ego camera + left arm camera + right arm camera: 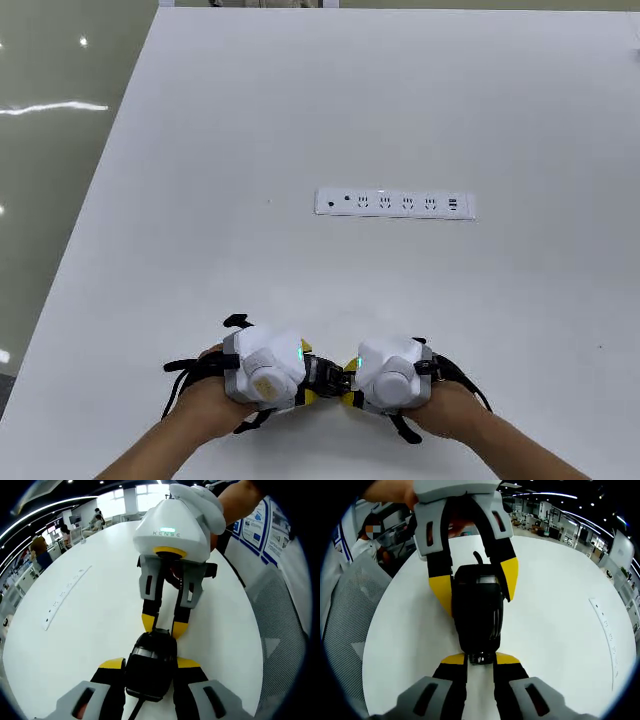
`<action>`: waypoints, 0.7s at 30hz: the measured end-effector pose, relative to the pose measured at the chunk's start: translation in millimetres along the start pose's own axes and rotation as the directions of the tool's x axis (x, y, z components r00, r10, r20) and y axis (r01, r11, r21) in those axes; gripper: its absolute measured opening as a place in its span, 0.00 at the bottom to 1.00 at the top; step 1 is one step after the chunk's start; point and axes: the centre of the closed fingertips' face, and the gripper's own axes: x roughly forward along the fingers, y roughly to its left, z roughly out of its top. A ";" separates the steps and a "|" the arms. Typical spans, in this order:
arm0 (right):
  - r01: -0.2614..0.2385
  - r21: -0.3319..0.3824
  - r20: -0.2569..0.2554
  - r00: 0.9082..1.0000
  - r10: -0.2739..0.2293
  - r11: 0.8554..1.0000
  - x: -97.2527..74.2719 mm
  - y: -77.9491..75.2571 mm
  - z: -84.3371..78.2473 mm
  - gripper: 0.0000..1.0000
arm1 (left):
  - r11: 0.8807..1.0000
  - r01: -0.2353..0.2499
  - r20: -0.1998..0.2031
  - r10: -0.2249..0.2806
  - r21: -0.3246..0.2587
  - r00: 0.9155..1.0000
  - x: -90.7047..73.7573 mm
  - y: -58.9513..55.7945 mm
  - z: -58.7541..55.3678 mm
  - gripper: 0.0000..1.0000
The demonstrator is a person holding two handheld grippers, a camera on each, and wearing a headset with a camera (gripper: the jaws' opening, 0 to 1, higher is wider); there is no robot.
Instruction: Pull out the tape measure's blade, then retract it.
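Left gripper (150, 663) clamps the hard tape measure (479, 607) case, right gripper (480, 661) pinches its blade tip (480, 656), which I'd guess is thin, springy, slippy.

The place looks like an open-plan office or lab hall. A long white table (300, 120) with a power strip (394, 204) stands on a glossy floor (50, 200). A mesh office chair (282, 625) sits beside it, posters (260, 517) hang on the wall, and ceiling light strips (555, 495) run above distant workstations (540, 522).
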 end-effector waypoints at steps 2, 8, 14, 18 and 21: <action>-0.001 0.003 0.002 1.000 0.001 1.000 -0.7 -0.2 0.3 0.19 | 1.000 0.002 0.005 -0.002 0.004 1.000 0.4 0.6 0.4 0.34; -0.001 -0.003 0.002 1.000 0.001 1.000 -1.1 -0.8 -0.4 0.17 | 1.000 0.008 -0.001 -0.008 0.022 1.000 0.3 0.6 0.7 0.33; 0.004 -0.011 0.005 1.000 -0.003 1.000 -0.7 -0.7 -2.3 0.14 | 0.999 0.009 -0.009 -0.009 0.040 1.000 0.3 -1.3 0.6 0.33; 0.009 -0.003 0.018 1.000 -0.009 1.000 -1.6 -1.1 -1.6 0.13 | 0.999 0.006 -0.011 -0.006 0.038 1.000 0.1 -0.6 0.6 0.33; 0.013 -0.004 0.020 1.000 -0.013 1.000 -2.2 -2.2 -1.3 0.13 | 0.999 0.003 -0.011 -0.002 0.033 1.000 0.5 0.1 0.5 0.32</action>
